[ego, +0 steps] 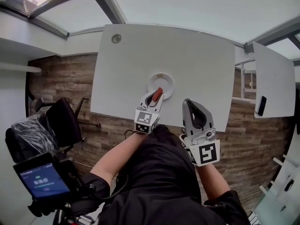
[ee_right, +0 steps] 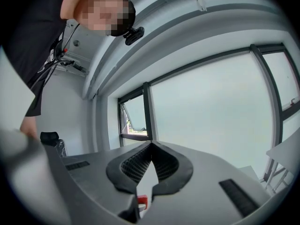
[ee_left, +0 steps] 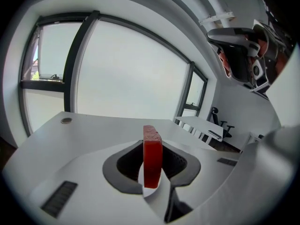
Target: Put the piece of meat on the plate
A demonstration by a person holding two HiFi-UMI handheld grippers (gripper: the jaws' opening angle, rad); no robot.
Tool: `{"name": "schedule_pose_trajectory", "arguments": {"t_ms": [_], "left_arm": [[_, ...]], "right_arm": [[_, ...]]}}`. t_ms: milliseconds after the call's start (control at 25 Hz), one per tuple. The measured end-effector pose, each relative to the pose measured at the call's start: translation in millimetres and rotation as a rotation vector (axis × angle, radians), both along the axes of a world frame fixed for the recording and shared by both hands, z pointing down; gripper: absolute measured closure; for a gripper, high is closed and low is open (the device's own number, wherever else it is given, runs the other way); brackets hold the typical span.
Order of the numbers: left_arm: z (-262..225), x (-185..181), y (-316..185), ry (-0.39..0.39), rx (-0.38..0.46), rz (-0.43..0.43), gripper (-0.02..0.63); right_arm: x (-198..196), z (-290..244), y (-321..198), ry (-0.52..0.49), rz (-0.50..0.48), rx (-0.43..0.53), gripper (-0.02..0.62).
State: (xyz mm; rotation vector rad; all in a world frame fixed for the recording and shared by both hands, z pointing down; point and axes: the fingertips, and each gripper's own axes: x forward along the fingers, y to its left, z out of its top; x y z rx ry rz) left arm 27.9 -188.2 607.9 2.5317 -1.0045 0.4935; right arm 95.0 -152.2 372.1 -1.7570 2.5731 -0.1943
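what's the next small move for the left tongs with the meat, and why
Probably lower the left tongs a little, towards the middle of the plate, before opening them. They are shut on the piece of meat, which in the head view sits over the plate's near edge. No view shows the meat touching the plate, so letting go now might drop it on the rim.

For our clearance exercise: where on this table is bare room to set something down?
Bare: the table right of the plate, and between plate and grommet. Crowded: the near edge, where the left tool holds the meat by the plate.
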Motion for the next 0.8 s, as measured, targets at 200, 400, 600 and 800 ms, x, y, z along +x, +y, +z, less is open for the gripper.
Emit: {"name": "schedule_pose_trajectory", "arguments": {"t_ms": [200,400,600,800], "left_arm": [[13,1,-13,-0.008,-0.010,-0.006,0.515],[39,-1,-22,-0.025,-0.052,-0.022,0.515],[47,4,-29,-0.023,-0.080,-0.017,0.515],[73,3,-26,-0.074,-0.133,-0.046,0.515]], "right_arm": [[2,4,-3,0.001,0.027,-0.006,0.591],[5,7,-6,-0.004,0.035,-0.010,0.591],[3,12,-11,-0.006,0.020,-0.031,0.590],[6,5,-8,-0.003,0.010,-0.015,0.591]]}}
